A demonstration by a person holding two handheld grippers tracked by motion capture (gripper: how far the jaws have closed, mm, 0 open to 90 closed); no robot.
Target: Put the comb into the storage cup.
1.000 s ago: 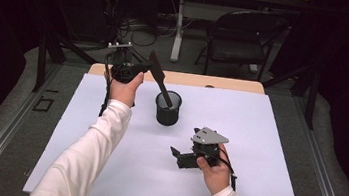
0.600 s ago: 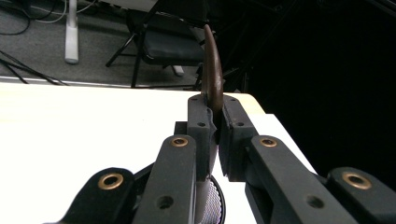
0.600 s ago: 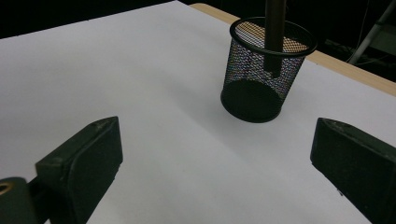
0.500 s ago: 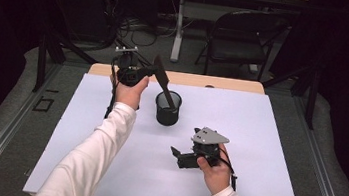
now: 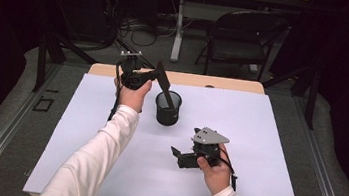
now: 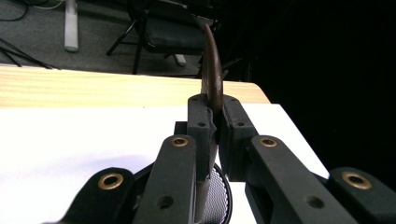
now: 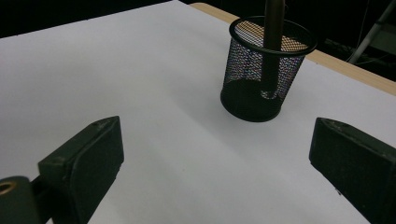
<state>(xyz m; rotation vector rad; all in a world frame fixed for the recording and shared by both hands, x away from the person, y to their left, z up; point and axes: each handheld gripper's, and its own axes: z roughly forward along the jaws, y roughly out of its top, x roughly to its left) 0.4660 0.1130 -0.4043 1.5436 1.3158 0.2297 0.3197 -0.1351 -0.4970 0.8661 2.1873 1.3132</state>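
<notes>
From the high view, a white sheet (image 5: 256, 153) is covering a wooden table (image 5: 224, 84), and grey carpet, a folding chair (image 5: 242, 38) and loose cables are lying in the dark room beyond. The left gripper (image 5: 140, 78) is hanging over the far part of the sheet, clamping a dark flat spatula (image 5: 164, 84) whose lower end is reaching down into a black mesh cup (image 5: 168, 108) (round, straight-walled). The right gripper (image 5: 183, 157) is resting low on the sheet, well apart from the cup, jaws spread and holding nothing.

In the left gripper view, the matte black jaws are pressing together on the spatula (image 6: 214, 70), its thin curved brown edge rising above them, while the cup's (image 6: 217, 196) woven rim is peeking out just below.

In the right gripper view, the two blocky pads (image 7: 88, 154) are standing wide apart above the smooth sheet (image 7: 116, 70), framing the cup (image 7: 261, 70); the spatula's handle (image 7: 273, 28) is standing inside it, leaning against the rim.
</notes>
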